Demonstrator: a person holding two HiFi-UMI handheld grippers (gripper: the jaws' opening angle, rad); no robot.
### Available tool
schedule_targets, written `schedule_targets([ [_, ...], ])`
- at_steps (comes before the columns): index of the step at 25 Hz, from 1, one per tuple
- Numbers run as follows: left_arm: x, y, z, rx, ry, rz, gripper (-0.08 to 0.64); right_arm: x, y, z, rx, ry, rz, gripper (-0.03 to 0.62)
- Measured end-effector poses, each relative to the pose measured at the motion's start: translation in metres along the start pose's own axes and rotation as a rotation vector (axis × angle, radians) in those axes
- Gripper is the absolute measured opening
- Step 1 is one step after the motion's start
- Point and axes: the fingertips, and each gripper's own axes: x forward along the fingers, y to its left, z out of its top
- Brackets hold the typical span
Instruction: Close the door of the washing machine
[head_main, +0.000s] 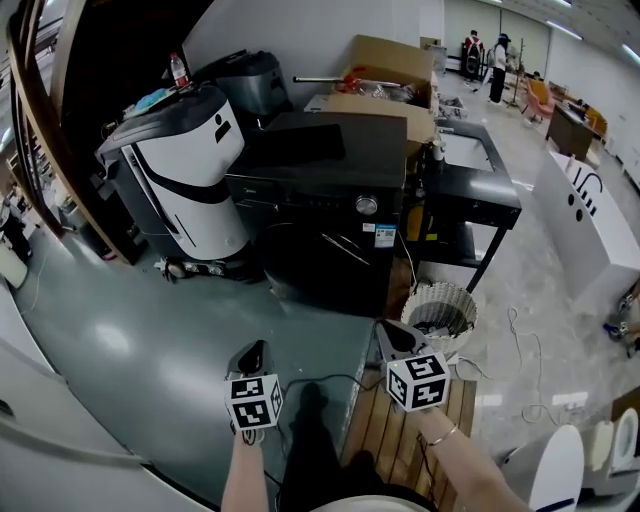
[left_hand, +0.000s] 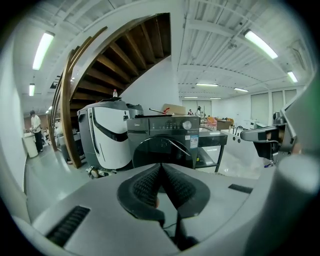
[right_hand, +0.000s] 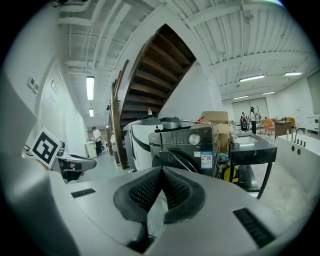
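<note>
The washing machine door (left_hand: 162, 149) is dead ahead and well apart from both empty, pinched-shut grippers, and the right gripper (head_main: 388, 335) looks a bit nearer than the left gripper (head_main: 256, 352).

No word can be read for certain. The washer (head_main: 330, 230) has a small white-and-blue sticker (head_main: 382, 237) on its front panel below the knob (head_main: 366, 205). The sticker carries a QR-type square, and its print is too small to read. A tiny pale mark (left_hand: 136, 120) at the panel's top left corner may be a brand name. The cube (head_main: 254, 402) on the left gripper (head_main: 256, 350) carries black-and-white square markers without letters, as does the one on the right gripper (head_main: 386, 332). The white cabinet (head_main: 585, 215) at right shows bold black strokes and dots, illegible.
</note>
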Motion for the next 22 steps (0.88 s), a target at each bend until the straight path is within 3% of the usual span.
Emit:
schedule_targets([
  [13, -0.017, -0.003, -0.005, -0.093, -0.002, 0.014, 0.025, -0.010, -0.010, 0.004, 0.040, -0.013, 0.011, 0.005],
  [22, -0.007, -0.003, -0.013, -0.111, 0.019, 0.012, 0.025, 0.003, -0.013, 0.000, 0.059, -0.007, 0.019, 0.005],
])
